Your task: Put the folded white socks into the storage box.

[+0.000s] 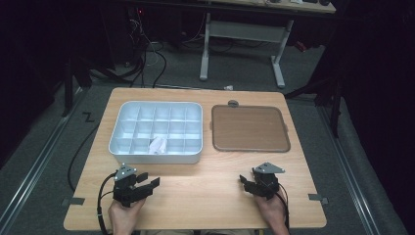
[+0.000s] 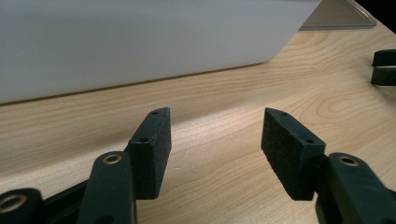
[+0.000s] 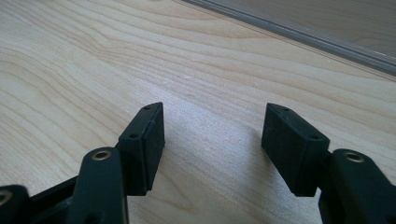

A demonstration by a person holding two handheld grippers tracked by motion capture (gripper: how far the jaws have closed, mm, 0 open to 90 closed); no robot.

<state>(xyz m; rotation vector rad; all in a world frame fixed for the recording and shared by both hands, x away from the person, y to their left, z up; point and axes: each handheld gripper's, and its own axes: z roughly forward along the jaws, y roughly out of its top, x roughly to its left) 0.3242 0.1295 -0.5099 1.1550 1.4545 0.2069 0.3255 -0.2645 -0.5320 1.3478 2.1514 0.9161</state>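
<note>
Compartment tray (image 1: 128, 128) ahead of left tongs (image 1: 148, 180), white wad (image 1: 157, 145) inside seen from high view; left gripper view shows bare wall (image 2: 140, 42). Brown lid (image 1: 248, 128) ahead of right tongs (image 1: 243, 180). Both tongs wide, empty, on counter (image 1: 200, 191).

A wooden bench (image 1: 195, 196) stands on grey carpet. On its far half, toward eleven o'clock, sits a white compartment tray (image 1: 122, 142) with a crumpled white scrap (image 1: 157, 145) in a near-row cell. Just beside the tray, toward one o'clock, lies a brown flat lid (image 1: 249, 128). At seven o'clock a hand holds the left tongs (image 1: 147, 182), jaws parted, resting on bare wood near the tray's front wall. At five o'clock the right tongs (image 1: 243, 181) rest likewise, well apart from the left.
</note>
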